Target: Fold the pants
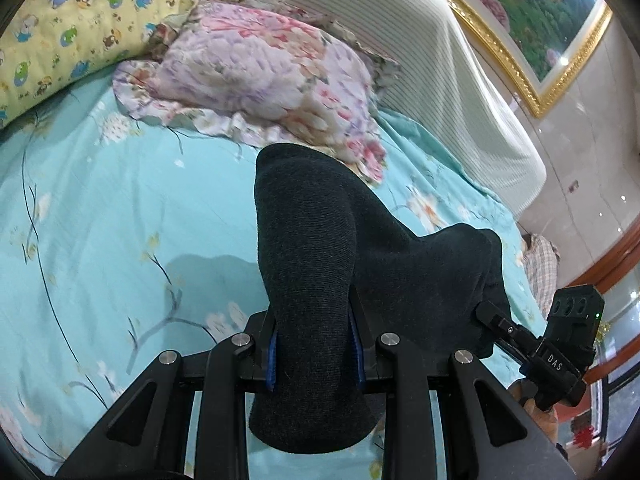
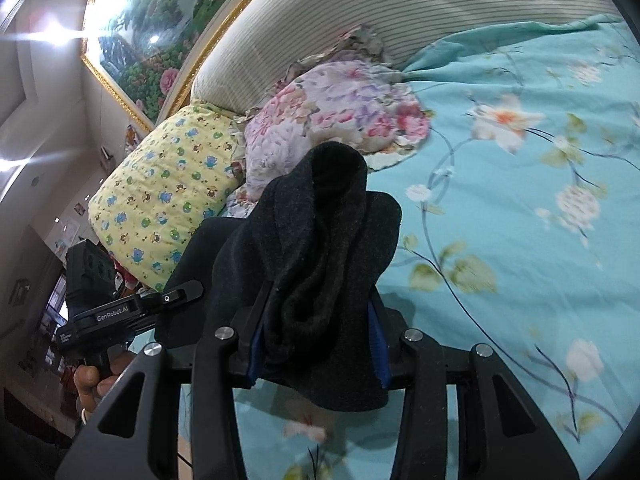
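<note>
The dark charcoal pants (image 1: 320, 248) are held up above the bed between both grippers. My left gripper (image 1: 314, 356) is shut on one bunched part of the pants, which drapes over and between its blue-padded fingers. My right gripper (image 2: 316, 344) is shut on another bunched part of the pants (image 2: 320, 248), which hides its fingertips. The right gripper also shows in the left wrist view (image 1: 532, 344) at the lower right, clamped on the same cloth. The left gripper shows in the right wrist view (image 2: 132, 312) at the lower left.
A turquoise floral bedsheet (image 1: 120, 220) covers the bed below. A pink floral pillow (image 1: 260, 76) and a yellow cartoon-print quilt (image 1: 60, 28) lie by the striped headboard (image 1: 440, 60). A gold-framed painting (image 1: 532, 20) hangs on the wall. The bed's edge is at the right in the left wrist view.
</note>
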The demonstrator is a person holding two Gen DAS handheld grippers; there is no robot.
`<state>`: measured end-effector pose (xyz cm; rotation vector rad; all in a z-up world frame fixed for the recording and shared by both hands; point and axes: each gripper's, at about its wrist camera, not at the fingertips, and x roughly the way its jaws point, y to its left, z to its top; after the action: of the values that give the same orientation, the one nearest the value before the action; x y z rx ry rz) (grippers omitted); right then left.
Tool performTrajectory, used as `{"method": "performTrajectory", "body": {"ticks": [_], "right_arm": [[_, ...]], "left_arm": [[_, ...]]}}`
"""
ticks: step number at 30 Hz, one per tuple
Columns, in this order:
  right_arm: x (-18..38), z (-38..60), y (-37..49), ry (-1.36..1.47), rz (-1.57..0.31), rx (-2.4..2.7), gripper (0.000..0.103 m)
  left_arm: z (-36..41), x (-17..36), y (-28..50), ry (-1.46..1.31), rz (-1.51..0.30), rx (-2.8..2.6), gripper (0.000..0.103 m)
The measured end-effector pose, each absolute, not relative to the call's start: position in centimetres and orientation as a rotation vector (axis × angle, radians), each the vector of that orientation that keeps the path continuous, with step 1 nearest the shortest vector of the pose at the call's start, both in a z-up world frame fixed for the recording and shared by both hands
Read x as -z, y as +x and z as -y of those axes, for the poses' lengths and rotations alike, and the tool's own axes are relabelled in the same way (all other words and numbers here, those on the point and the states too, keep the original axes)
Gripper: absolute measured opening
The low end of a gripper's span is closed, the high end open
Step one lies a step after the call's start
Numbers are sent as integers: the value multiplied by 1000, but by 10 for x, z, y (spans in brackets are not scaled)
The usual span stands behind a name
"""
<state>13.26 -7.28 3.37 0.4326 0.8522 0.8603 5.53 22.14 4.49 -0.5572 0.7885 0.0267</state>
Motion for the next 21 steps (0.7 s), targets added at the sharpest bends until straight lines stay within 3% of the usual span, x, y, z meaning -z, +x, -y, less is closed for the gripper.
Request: {"method": "performTrajectory", "body": {"ticks": [21], "right_arm": [[-6,-5,197,364,-911,-904,44]], "left_arm": [[-276,-10,91,-576,-814,-150,27]]}}
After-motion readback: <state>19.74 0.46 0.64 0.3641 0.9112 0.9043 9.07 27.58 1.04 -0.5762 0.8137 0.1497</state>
